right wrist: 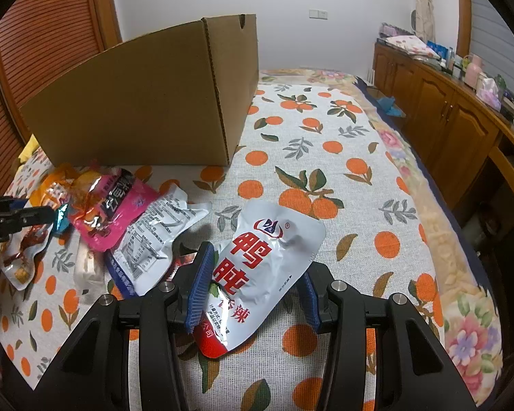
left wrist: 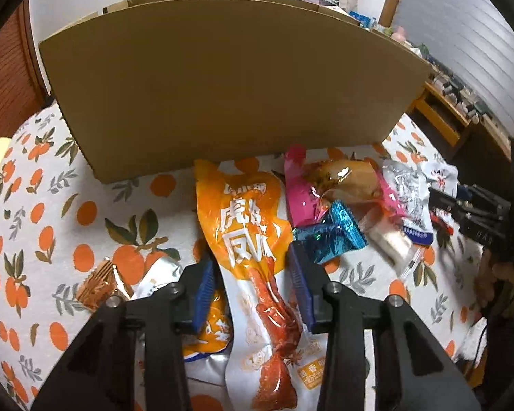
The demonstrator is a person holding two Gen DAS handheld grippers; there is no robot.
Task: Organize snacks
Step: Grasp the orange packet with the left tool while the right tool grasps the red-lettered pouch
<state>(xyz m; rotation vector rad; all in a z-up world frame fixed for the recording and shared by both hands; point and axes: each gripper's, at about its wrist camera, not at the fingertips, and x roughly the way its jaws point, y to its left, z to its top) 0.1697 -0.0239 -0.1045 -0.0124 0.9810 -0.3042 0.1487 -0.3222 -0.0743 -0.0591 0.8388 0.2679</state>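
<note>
Two claws loaded | left claw (left wrist: 253, 287) clamps orange-and-white chicken-foot snack pouch (left wrist: 253, 239) | right claw (right wrist: 253, 291) grips silver red-lettered foil pouch (right wrist: 270, 267) | probably bound for brown cardboard box (right wrist: 137, 102)

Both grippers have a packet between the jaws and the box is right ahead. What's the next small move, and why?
Probably lift the right gripper with its silver duck-gizzard pouch toward the cardboard box. The pouch bends up off the cloth between the jaws, so it looks gripped. The left gripper only straddles the orange packet; the grip there is unclear.

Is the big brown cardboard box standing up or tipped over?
Standing up. The big brown cardboard box rests flat on the orange-print cloth, walls vertical, top open.
</note>
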